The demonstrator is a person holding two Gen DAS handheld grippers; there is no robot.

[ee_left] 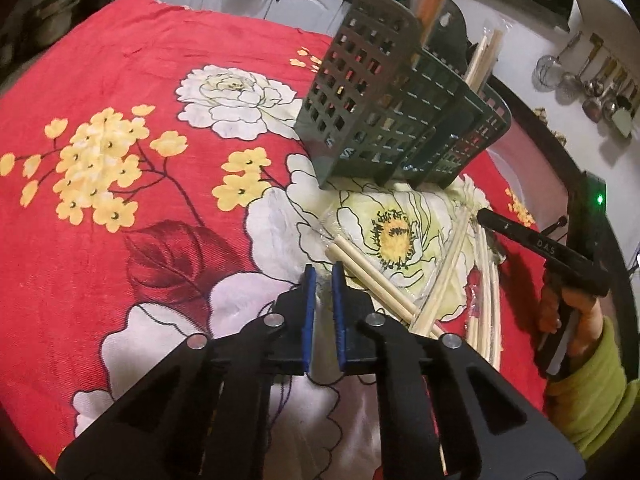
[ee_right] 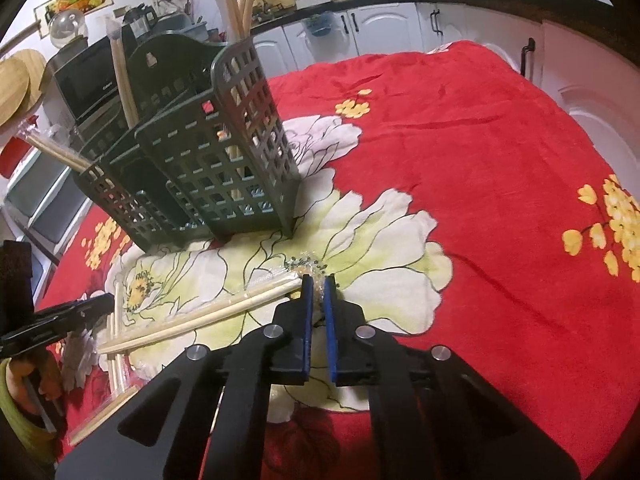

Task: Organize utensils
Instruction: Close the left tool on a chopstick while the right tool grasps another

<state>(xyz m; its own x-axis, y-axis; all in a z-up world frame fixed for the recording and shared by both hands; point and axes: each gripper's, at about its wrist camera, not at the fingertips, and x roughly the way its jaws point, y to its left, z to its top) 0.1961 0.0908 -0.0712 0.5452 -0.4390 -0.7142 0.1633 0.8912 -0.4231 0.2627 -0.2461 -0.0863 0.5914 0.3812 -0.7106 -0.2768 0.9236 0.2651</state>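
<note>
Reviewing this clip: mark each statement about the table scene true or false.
1. The dark green lattice plastic caddy stands on the red floral cloth. True.
2. The caddy is empty. False: wooden chopsticks stand in it.
3. The right tool is shut on the clear plastic wrapper of a chopstick pair. True.
4. That chopstick pair lies inside the caddy. False: it lies on the cloth in front of it.
5. The person's sleeve is blue. False: it is yellow-green.
</note>
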